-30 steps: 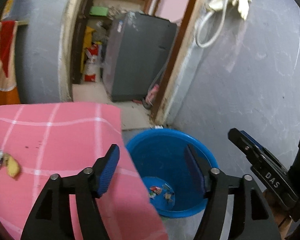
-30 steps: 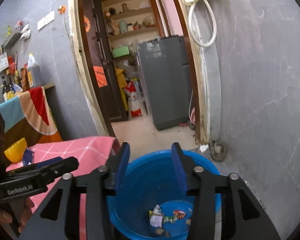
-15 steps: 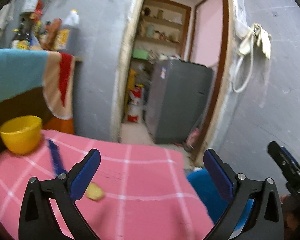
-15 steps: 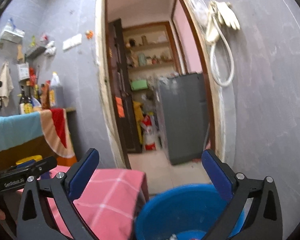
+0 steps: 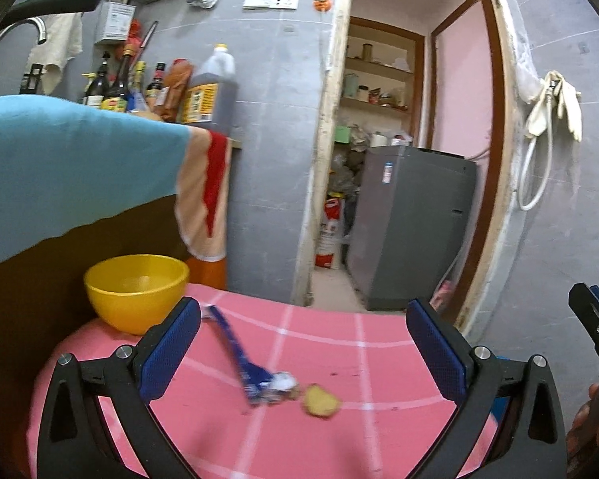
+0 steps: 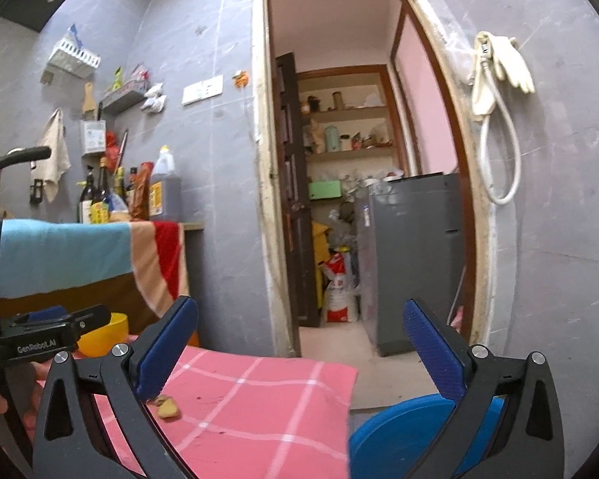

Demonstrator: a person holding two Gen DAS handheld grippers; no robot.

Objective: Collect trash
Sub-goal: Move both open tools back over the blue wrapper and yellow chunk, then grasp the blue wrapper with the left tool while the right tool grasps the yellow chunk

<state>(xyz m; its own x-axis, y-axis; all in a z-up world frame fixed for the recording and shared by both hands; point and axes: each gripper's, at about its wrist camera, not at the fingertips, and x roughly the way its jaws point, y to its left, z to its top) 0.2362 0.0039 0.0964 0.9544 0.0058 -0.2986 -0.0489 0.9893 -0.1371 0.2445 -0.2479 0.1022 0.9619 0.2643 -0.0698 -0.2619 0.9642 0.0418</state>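
Observation:
On the pink checked tablecloth point(image 5: 319, 435) lie a long blue wrapper point(image 5: 239, 359), a small white crumpled scrap point(image 5: 283, 381) at its near end and a yellow food piece point(image 5: 320, 400). My left gripper point(image 5: 303, 349) hangs open above them, empty. My right gripper point(image 6: 301, 345) is open and empty too, held over the table's right end, with the blue bucket point(image 6: 399, 431) low right beside the table. The yellow piece point(image 6: 167, 409) shows by the right gripper's left finger. The bucket's inside is hidden.
A yellow bowl point(image 5: 135, 289) stands at the table's far left, under a counter draped with a blue and orange towel point(image 5: 80, 175). Bottles point(image 5: 203, 95) line the counter. A doorway point(image 6: 359, 199) opens onto a grey fridge point(image 6: 411, 255). A grey wall closes the right side.
Both grippers have risen from the bucket and tilted up; the left swung left over the table. The right gripper's jaws have spread wide apart; the left's have widened too.

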